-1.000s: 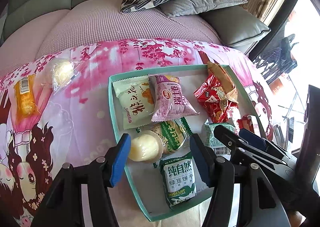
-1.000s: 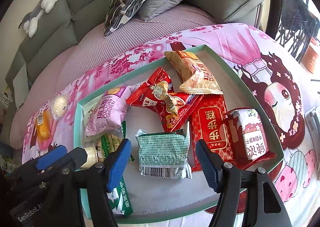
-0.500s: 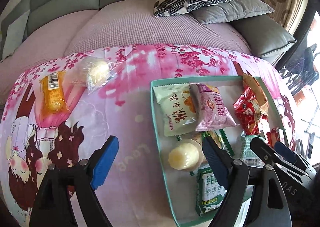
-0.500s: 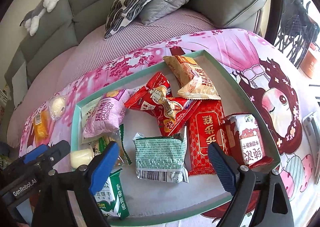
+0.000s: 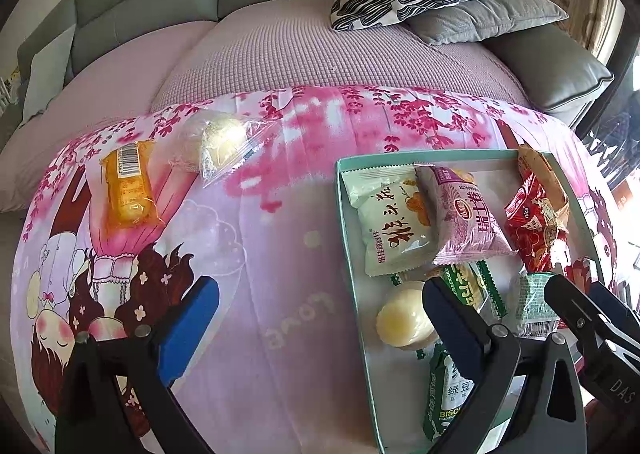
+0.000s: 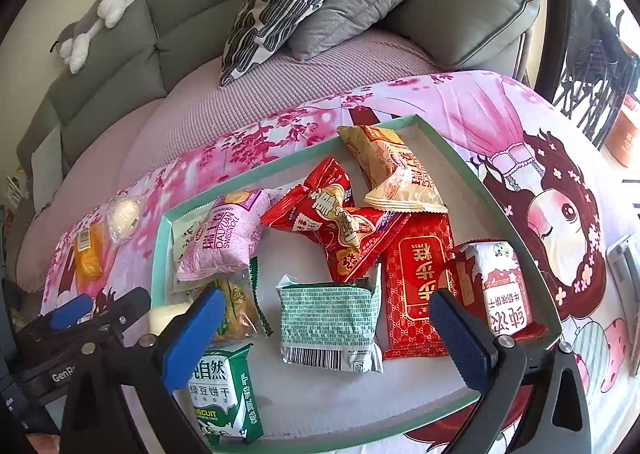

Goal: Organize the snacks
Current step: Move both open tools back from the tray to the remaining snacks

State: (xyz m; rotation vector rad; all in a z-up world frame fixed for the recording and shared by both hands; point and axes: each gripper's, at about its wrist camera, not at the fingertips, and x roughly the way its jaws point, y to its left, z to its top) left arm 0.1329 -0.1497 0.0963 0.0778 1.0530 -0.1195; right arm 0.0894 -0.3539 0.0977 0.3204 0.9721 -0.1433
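The left gripper [image 5: 320,318] is spread wide and holds nothing; it hangs over the pink cartoon-printed cloth [image 5: 280,246] in the lower middle of the left wrist view. Its right finger reaches over the left wall of the shallow mint-green cardboard tray [image 5: 345,222]. Just beside this finger lies a round pale-yellow cake in clear wrap [image 5: 402,320], inside the tray.

Outside the tray, in the upper left of the same view, two snacks lie on the cloth: an orange packet with a barcode [image 5: 128,184] and, near it, a clear bag with a pale round pastry [image 5: 222,142].

The right gripper [image 6: 324,332] is also spread and empty. It hovers above the tray, and a green-patterned silver packet [image 6: 330,324] lies between its fingers in the picture. A green and white biscuit packet [image 6: 222,386] lies at the lower left of that view, a red flat packet [image 6: 416,278] at the right.
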